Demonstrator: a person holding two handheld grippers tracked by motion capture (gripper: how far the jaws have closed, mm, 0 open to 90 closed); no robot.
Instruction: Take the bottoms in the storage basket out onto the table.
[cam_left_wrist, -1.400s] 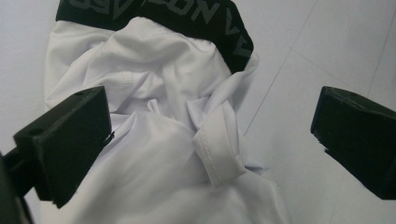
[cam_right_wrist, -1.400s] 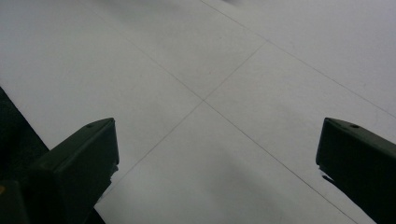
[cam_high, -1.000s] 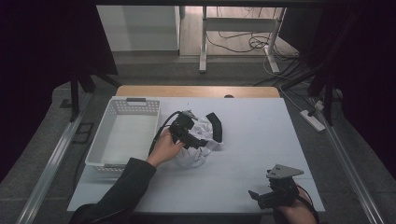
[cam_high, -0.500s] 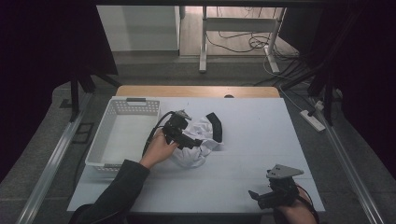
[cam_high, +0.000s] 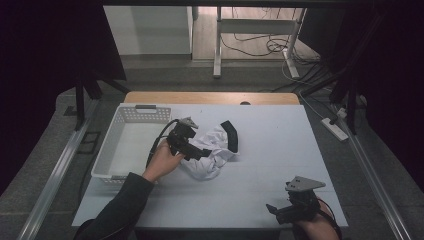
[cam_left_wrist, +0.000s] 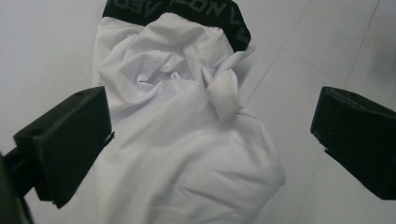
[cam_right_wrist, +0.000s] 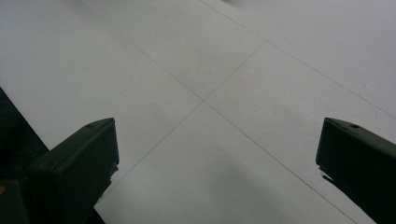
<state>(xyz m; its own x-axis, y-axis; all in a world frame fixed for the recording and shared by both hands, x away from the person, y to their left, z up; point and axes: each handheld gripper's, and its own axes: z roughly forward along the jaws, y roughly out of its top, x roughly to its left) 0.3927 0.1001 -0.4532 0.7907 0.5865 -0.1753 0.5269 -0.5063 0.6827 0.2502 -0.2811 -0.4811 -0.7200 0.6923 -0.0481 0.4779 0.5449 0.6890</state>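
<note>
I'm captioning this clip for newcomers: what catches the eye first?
A crumpled white garment with a black lettered waistband lies mid-table, the left gripper poised open over it. A white basket sits to its left; the right gripper hangs open at the near right edge.

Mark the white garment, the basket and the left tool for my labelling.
white garment (cam_left_wrist: 187, 154): left gripper view, crumpled white fabric.
basket (cam_high: 145, 114): high view, far wall.
left tool (cam_high: 202, 152): high view, between its open jaws.

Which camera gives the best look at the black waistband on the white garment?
The left gripper view: the waistband sits close, lettering visible. In the high view it is a small black strip at the garment's far edge.
</note>
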